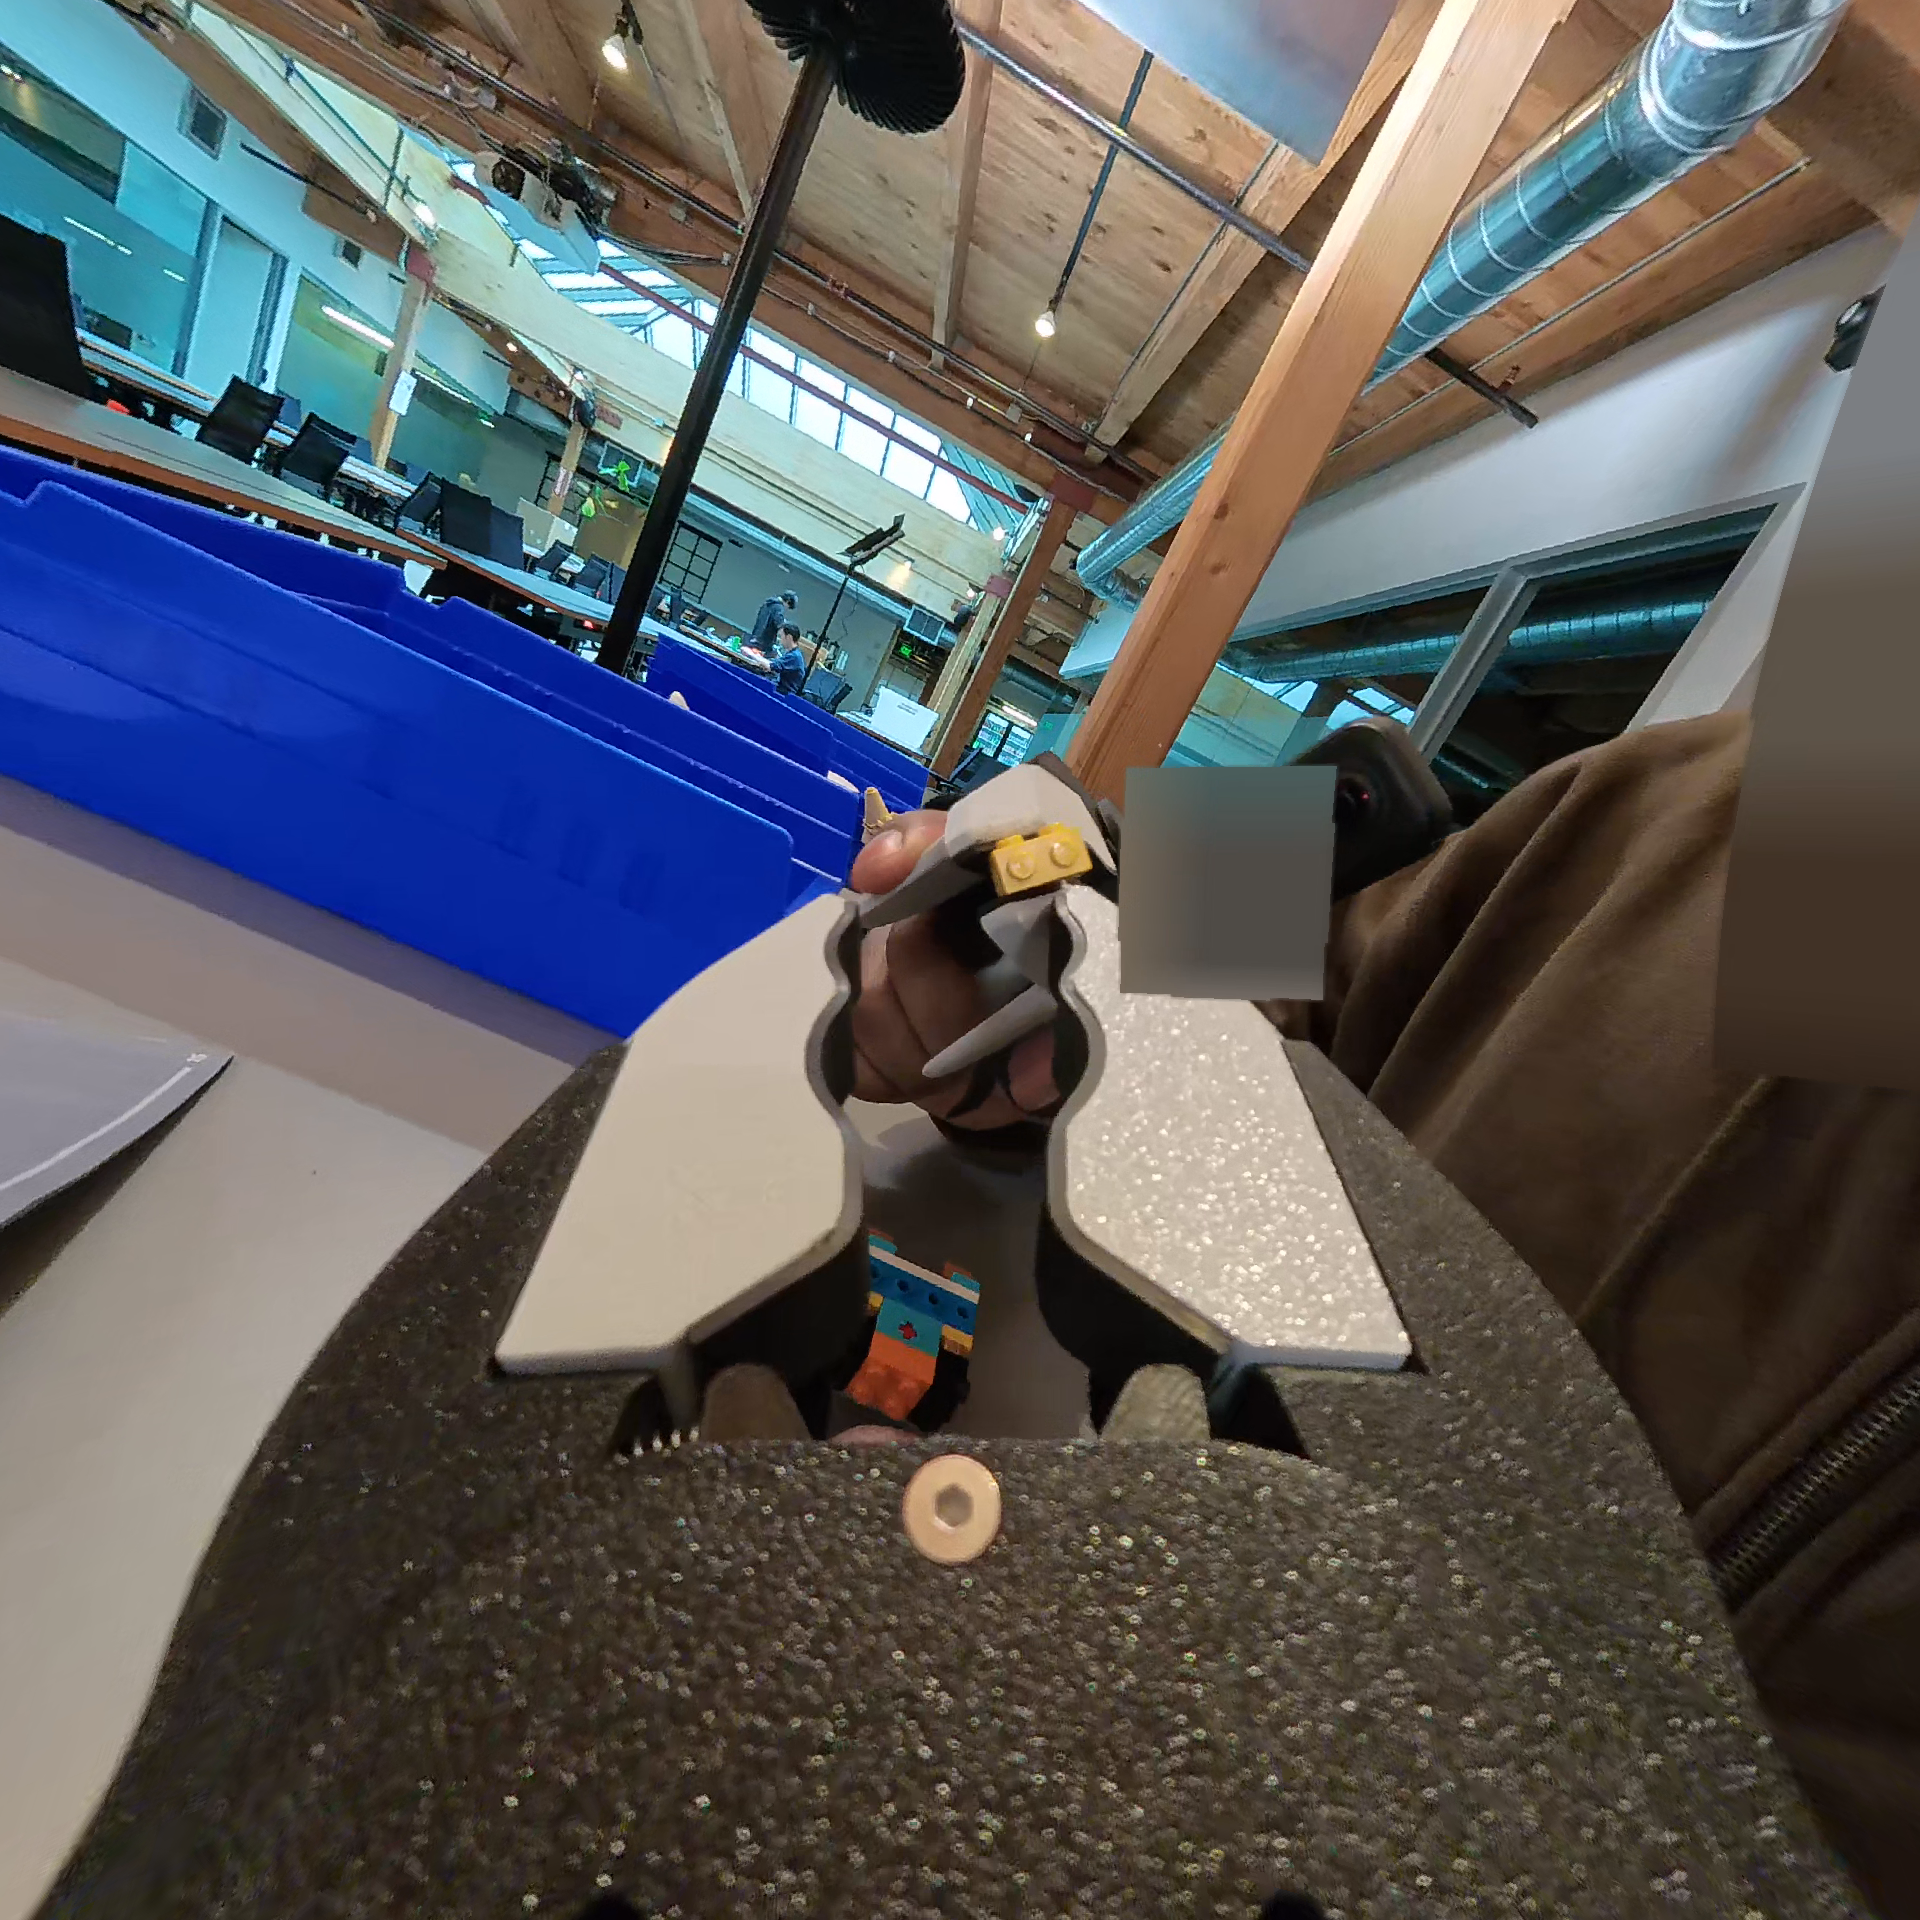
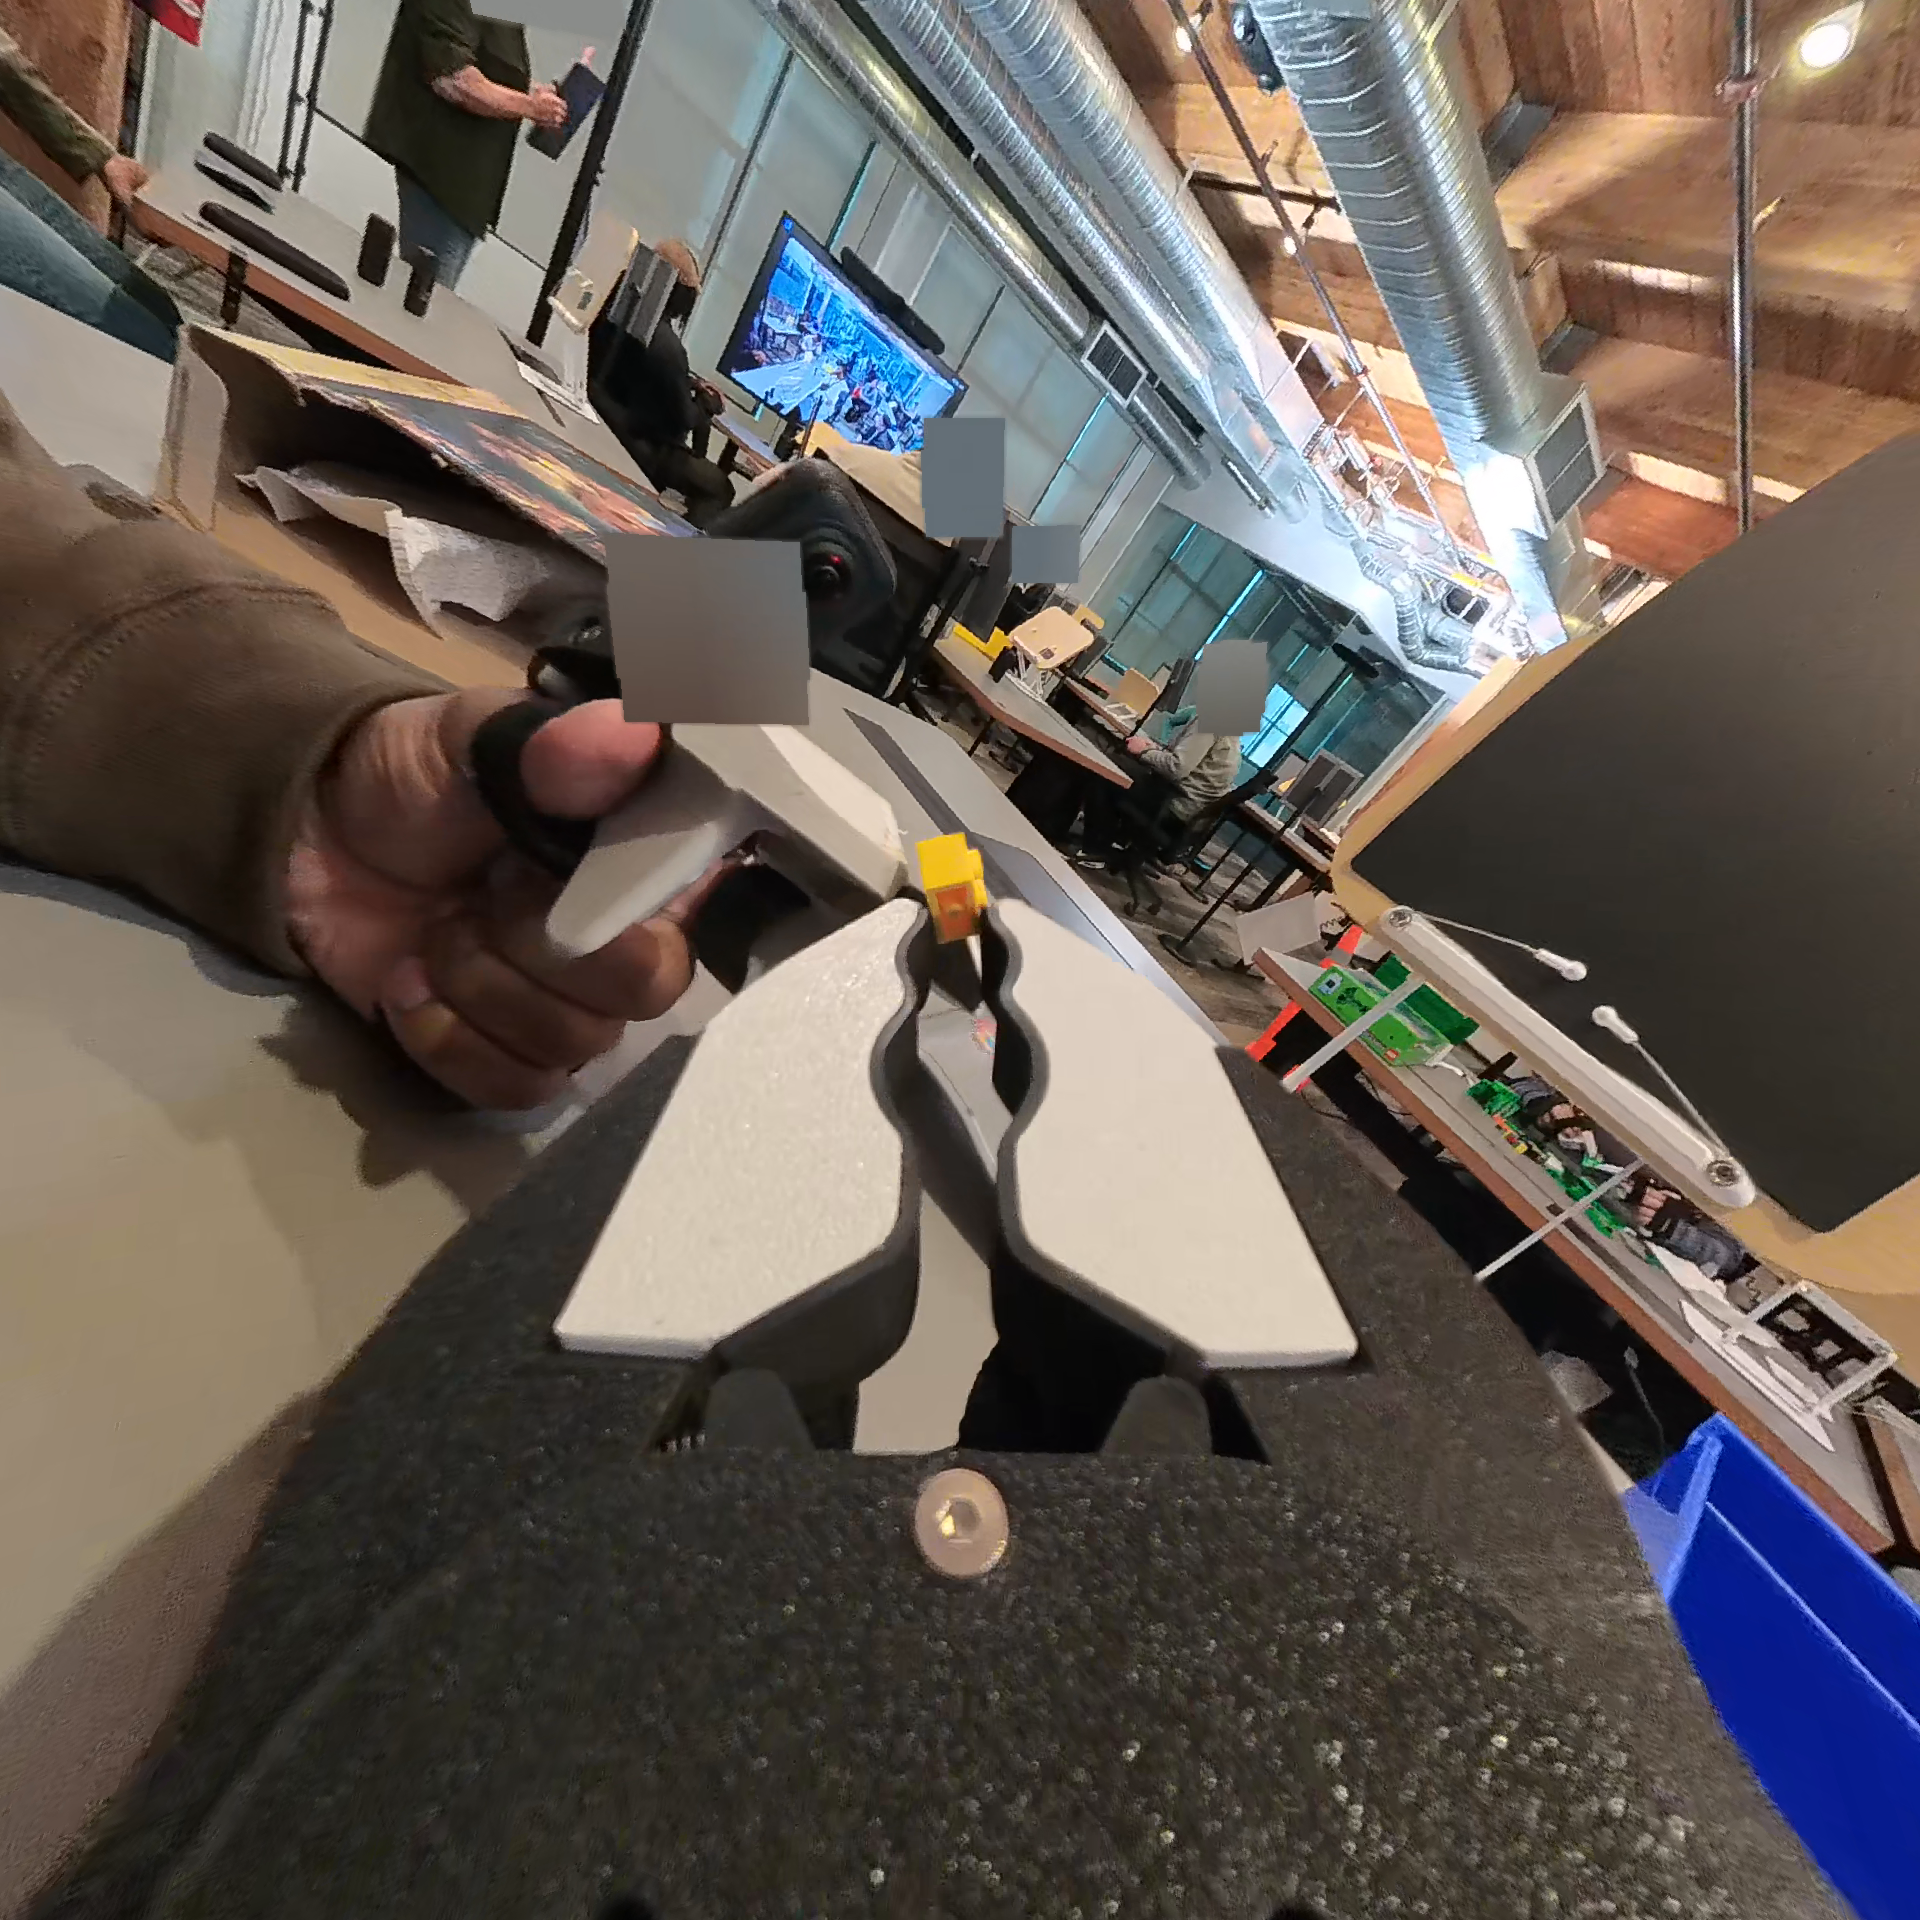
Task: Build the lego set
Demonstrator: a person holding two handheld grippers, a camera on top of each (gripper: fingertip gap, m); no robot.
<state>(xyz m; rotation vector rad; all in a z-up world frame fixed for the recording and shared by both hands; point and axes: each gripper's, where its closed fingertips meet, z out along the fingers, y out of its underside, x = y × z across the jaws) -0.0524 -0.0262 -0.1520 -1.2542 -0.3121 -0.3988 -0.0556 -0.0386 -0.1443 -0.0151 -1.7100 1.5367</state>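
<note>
Yellow brick (image 2: 952,886) between right hand-held gripper (image 2: 956,920) tips

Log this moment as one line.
left gripper open | right gripper shut on yellow brick | small lego build visible beneath left gripper

Yellow brick (image 2: 951,883), grey tongs (image 2: 954,925), blue bins (image 1: 364,727), brown sleeve (image 2: 135,665)
</note>
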